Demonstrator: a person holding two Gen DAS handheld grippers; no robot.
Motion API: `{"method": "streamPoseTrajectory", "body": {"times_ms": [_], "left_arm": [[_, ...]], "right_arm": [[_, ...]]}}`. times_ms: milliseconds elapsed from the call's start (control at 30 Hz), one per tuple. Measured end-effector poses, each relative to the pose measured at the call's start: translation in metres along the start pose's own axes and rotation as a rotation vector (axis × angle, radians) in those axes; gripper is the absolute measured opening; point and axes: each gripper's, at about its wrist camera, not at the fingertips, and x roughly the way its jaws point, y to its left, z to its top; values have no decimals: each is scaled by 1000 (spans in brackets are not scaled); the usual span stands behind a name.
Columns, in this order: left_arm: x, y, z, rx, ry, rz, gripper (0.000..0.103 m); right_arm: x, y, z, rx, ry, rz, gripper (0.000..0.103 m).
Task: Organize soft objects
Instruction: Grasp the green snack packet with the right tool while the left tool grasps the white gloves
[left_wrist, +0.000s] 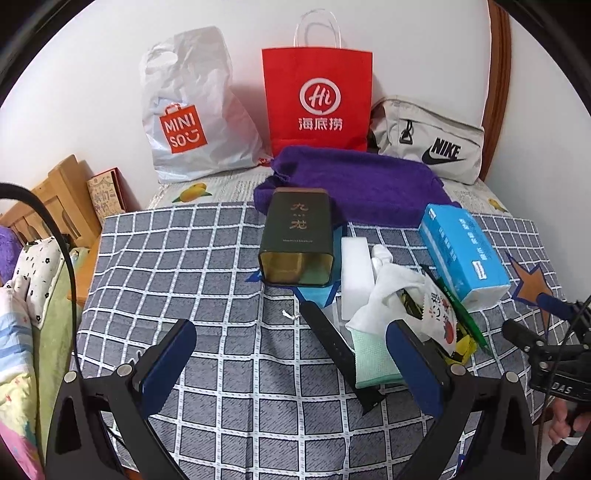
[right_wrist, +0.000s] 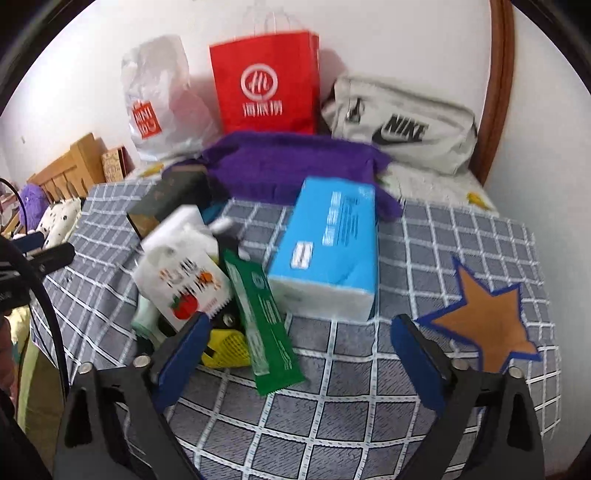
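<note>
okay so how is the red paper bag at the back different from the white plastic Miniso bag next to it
The red paper bag stands stiff with flat sides; the white plastic bag is crumpled and slumps. The red paper bag has thin loop handles on top; the white plastic bag has a cut-out hand hole. The red paper bag carries a white round logo; the white plastic bag an orange square one. Both lean against the wall behind the purple towel.

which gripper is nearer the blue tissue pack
Right. The right gripper sits just before the tissue pack; the left gripper is off to its left, beyond the clutter.

bags 3 (left_wrist: 317, 99) | tissue packs 1 (left_wrist: 461, 251) | tins 1 (left_wrist: 297, 240)
</note>
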Motion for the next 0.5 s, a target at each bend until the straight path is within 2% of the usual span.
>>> {"method": "streamPoseTrajectory", "body": {"times_ms": [100, 300, 467, 500], "left_arm": [[10, -2, 0, -3, 17, -6, 103], [28, -8, 0, 5, 47, -8, 103], [41, -13, -2, 18, 73, -11, 103], [43, -14, -2, 20, 77, -13, 103]], "right_arm": [[15, -3, -4, 5, 29, 14, 93], [39, 3, -7, -34, 59, 33, 80], [52, 14, -11, -95, 50, 28, 63], [53, 16, -12, -109, 42, 24, 54]]}}
